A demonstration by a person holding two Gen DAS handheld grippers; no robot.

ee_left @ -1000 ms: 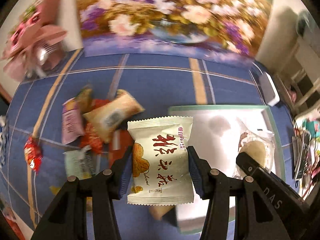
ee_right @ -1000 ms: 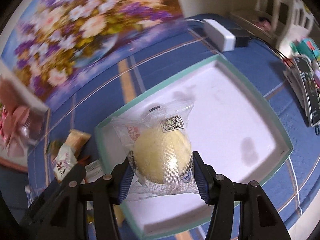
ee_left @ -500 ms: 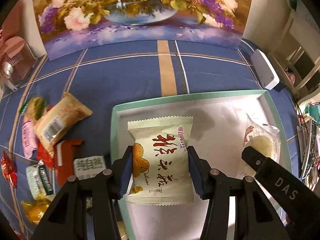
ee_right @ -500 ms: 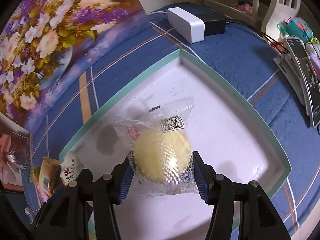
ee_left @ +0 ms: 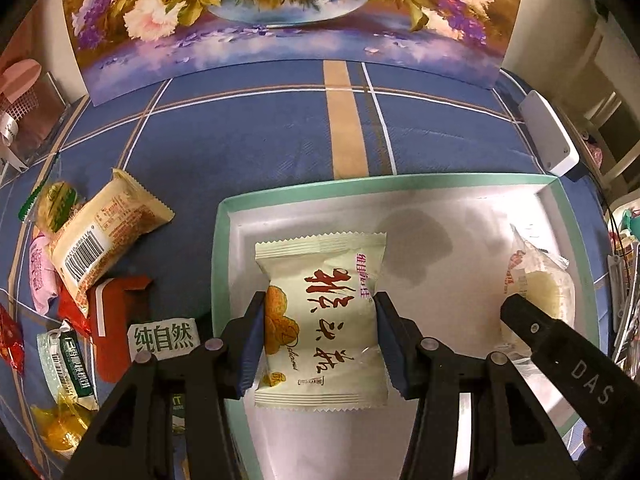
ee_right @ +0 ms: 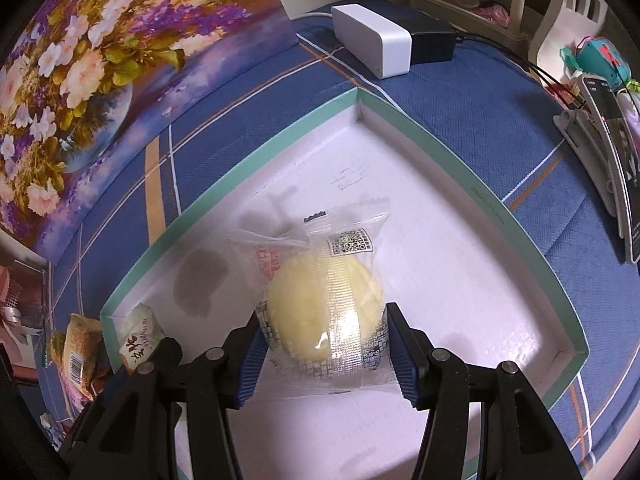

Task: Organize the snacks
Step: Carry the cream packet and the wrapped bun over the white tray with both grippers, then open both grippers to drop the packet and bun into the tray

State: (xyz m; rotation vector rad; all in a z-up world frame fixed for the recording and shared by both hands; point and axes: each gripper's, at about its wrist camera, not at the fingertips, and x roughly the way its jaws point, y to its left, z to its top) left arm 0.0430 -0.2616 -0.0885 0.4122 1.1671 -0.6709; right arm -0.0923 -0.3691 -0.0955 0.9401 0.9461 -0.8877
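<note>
My left gripper (ee_left: pixel 320 340) is shut on a cream snack packet with red characters (ee_left: pixel 324 292), held low over the left part of a shallow white box with a green rim (ee_left: pixel 304 190). My right gripper (ee_right: pixel 322 350) is shut on a clear-wrapped round yellow cake (ee_right: pixel 324 300) over the same white box (ee_right: pixel 432 136). In the left wrist view the yellow cake (ee_left: pixel 540 284) and a black finger (ee_left: pixel 568 356) of the right gripper show at the right of the box. The cream packet (ee_right: pixel 140 340) peeks in at the box's left corner in the right wrist view.
A heap of loose snack packets (ee_left: pixel 96 240) lies on the blue checked cloth left of the box. A flower painting (ee_left: pixel 288 12) stands at the back. A white block (ee_right: pixel 372 40) with a black adapter, and a phone on a stand (ee_right: pixel 612 160), sit to the right.
Both grippers have moved over the white box and sunk towards its floor, each keeping its packet. The snack heap has slid to the left of the left wrist view.
</note>
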